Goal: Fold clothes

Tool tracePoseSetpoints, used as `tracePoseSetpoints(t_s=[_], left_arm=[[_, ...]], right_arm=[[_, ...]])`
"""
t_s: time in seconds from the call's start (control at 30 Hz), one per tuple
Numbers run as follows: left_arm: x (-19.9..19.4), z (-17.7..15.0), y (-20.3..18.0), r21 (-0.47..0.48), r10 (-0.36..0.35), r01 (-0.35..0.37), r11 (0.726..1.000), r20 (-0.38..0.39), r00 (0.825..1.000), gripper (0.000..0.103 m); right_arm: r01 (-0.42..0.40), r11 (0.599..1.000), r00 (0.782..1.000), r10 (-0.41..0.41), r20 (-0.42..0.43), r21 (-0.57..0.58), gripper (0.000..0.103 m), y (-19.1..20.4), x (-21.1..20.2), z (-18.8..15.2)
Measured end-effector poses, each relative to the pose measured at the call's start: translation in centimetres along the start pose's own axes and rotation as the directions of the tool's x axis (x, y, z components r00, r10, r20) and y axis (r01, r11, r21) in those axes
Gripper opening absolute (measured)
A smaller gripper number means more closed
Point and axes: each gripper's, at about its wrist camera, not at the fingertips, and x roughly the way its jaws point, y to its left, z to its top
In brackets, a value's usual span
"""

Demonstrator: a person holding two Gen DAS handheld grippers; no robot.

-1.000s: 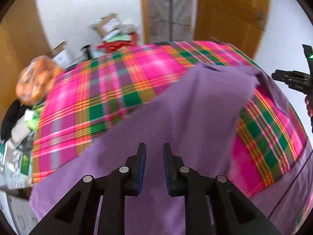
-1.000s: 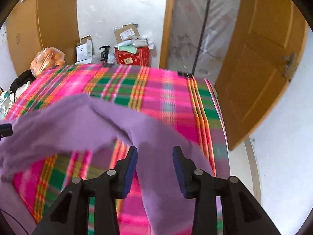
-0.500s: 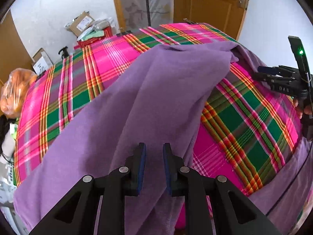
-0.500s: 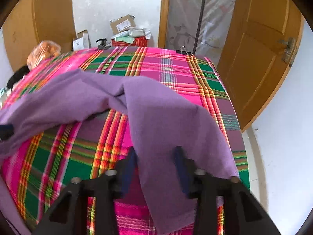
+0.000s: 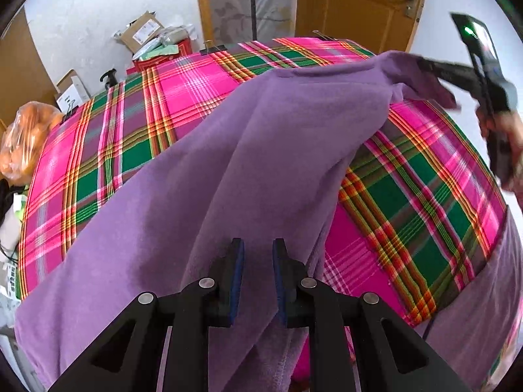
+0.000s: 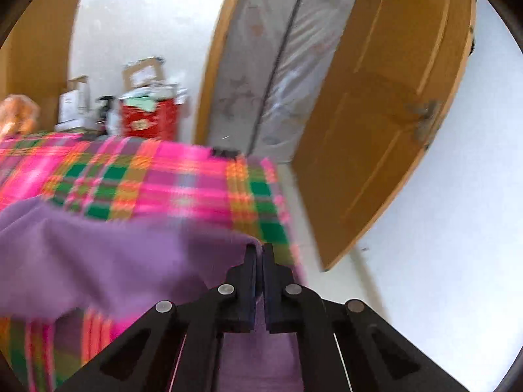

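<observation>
Left wrist cam first: my left gripper (image 5: 256, 274) has its jaws a narrow way apart, blue pads facing each other, and the purple garment (image 5: 228, 176) runs down through that gap, so the cloth sits between the pads, but I honestly can't tell if they're actually pinching it or just straddling a fold. The garment is draped in a long diagonal from the near left corner up to the far right, lying over the pink and green plaid cloth (image 5: 425, 202) that covers the table. At the far right end of it I can see my right gripper (image 5: 434, 68) with the garment's corner at its tip, lifted clear of the plaid, and a hand (image 5: 510, 137) wrapped round the handle. Off to the far left there's an orange plastic bag (image 5: 26, 140), with cardboard boxes (image 5: 140, 32) and a red box (image 5: 160, 57) on the floor behind the table, and a wooden door (image 5: 356, 3) at the back. Right wrist cam now, and it's pretty blurry: the right gripper (image 6: 258, 254) has its jaws pressed nearly together with the edge of the purple garment (image 6: 114, 261) pinched right at the tips, the fabric trailing off to the left above the plaid cloth (image 6: 163, 179). More purple shows underneath the fingers near the bottom. The wooden door (image 6: 385, 114) stands open on the right.
</observation>
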Motion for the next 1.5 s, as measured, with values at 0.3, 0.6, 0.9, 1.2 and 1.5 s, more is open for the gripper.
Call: tracePoseSetpoints(t_s=[0.3,0.6,0.9,1.2,1.5], left_arm=[[-0.3,-0.4,0.5,-0.022,-0.024,0.024,0.999,-0.001,1.0,0.018],[-2.7,-1.5,1.1,-0.06,-0.077,0.08,0.995,0.049,0.996,0.018],[-5.0,-6.0,0.5,-0.061,-0.103,0.105,0.993,0.034,0.994,0.018],[-5.3,-9.2,0.2,-0.132,-0.161,0.164,0.978,0.03,0.986,0.018],[-4.0,-8.0,-0.3,-0.118,-0.059,0.063,0.991,0.039,0.997,0.018]], right_arm=[[0.19,0.97,0.982,-0.187,-0.031,0.155,0.007,-3.1,2.6,2.6],[-0.091,0.952,0.996,0.088,0.023,0.291,0.011,-4.2,-3.9,0.1],[-0.319,0.922,0.947,0.317,0.048,0.217,0.012,0.0,-12.1,-4.2],[-0.603,0.783,0.778,0.62,-0.1,0.153,0.012,9.1,-13.7,-8.8],[-0.679,0.705,0.683,0.709,-0.176,0.207,0.012,15.1,-11.3,-9.8]])
